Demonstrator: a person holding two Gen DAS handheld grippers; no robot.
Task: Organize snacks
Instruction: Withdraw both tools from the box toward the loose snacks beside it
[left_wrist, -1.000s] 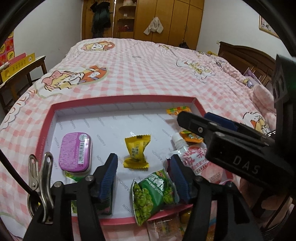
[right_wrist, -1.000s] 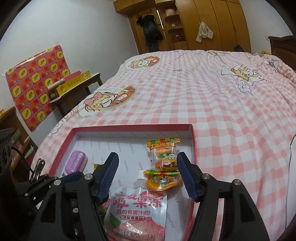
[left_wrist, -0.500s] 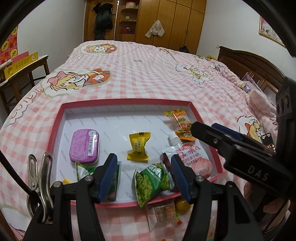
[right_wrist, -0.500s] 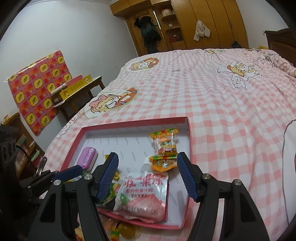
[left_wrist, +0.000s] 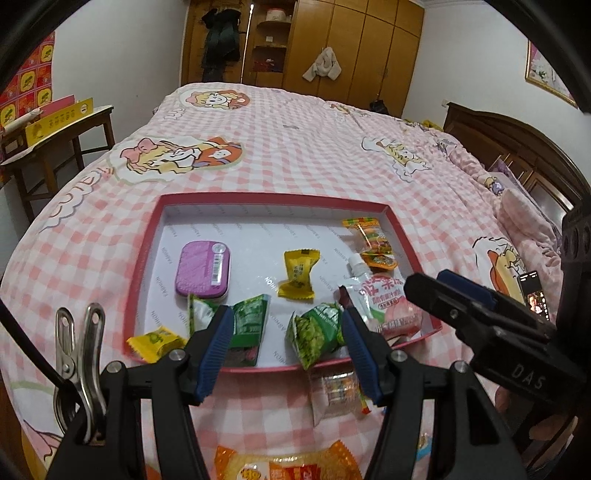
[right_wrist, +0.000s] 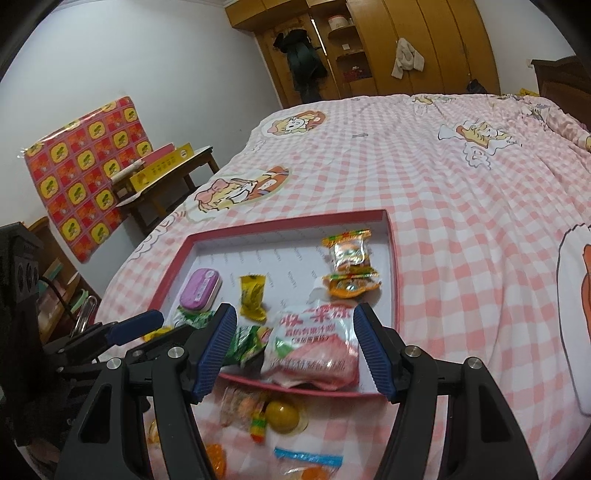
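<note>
Red tray (left_wrist: 144, 258) ahead of both grippers already holds several snacks; loose packets (right_wrist: 255, 410) below jaws remain. Left gripper (left_wrist: 286, 349), right gripper (right_wrist: 293, 350) both apart, empty.

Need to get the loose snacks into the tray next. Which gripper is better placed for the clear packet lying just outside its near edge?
Probably left: the left gripper is open and empty, the clear packet just under its right finger. The right gripper is open too, but centred over the pink pouch.

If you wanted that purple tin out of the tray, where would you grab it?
Across its two long sides, from above. The purple tin lies flat in the tray, so only its low rounded edges give hold. Bare floor flanks both long sides; a green packet crowds its near end.
</note>
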